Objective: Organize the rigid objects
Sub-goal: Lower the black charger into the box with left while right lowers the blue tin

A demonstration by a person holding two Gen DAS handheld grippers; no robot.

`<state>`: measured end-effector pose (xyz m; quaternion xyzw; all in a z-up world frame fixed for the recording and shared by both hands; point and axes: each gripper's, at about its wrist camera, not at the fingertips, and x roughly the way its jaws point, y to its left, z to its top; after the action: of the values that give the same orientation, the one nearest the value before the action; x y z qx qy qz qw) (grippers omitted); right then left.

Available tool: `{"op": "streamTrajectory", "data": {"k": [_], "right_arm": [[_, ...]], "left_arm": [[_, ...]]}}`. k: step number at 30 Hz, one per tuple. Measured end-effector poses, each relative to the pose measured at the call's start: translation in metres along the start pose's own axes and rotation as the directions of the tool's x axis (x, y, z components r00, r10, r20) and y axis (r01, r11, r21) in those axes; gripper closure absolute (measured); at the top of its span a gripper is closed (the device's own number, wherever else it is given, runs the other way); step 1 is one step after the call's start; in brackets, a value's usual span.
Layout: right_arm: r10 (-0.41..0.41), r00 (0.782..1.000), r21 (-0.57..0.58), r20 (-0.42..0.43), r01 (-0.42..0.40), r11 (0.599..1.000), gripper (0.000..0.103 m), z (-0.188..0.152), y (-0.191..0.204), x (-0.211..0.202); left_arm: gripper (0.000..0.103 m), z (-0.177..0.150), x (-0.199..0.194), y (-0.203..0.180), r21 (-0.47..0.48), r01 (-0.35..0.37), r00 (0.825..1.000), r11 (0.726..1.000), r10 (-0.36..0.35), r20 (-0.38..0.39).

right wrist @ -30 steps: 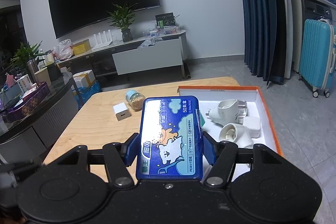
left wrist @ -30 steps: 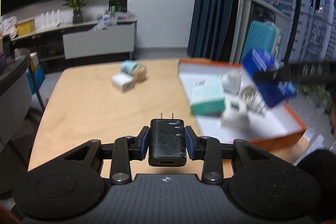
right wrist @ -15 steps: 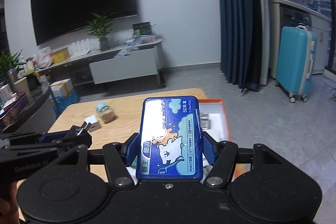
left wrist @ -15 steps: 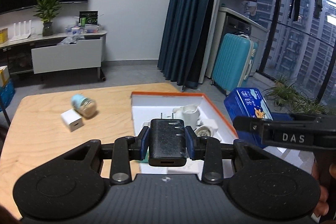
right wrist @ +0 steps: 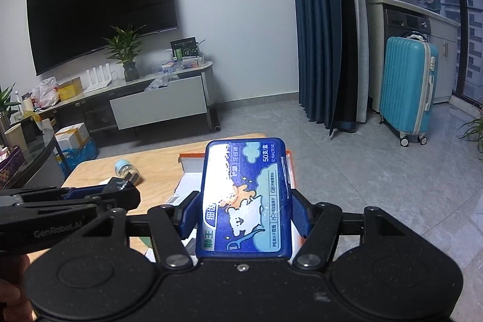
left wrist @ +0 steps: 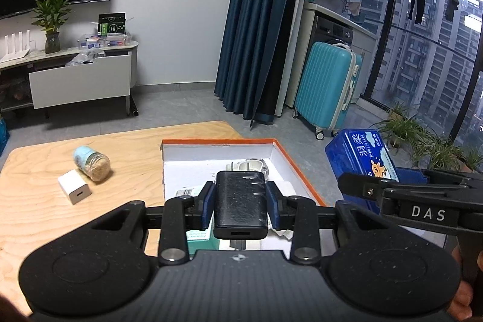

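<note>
Black charger (left wrist: 240,201) sat clamped between the closed-down jaws of the left gripper (left wrist: 240,205), carried over the orange-rimmed tray (left wrist: 302,171) for placement. At 3 o'clock, the right gripper (right wrist: 244,216) gripped the blue box (right wrist: 246,198), likely tray-bound too.

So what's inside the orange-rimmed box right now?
Inside the box: a white plug adapter at the back and a teal carton in front. The black charger held above hides the middle.
</note>
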<state>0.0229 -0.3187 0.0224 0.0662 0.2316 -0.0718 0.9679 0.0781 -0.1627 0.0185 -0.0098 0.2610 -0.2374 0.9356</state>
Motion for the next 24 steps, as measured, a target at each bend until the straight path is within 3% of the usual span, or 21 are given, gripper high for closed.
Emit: {"op": "streamTrajectory", "data": {"k": [24], "right_arm": [[-0.009,1.000,0.000,-0.009,0.009,1.000,0.028,0.017,-0.011,0.031]], "left_arm": [[0.067,0.013,0.031,-0.015,0.016,0.000,0.999,1.000,0.001,-0.046]]}}
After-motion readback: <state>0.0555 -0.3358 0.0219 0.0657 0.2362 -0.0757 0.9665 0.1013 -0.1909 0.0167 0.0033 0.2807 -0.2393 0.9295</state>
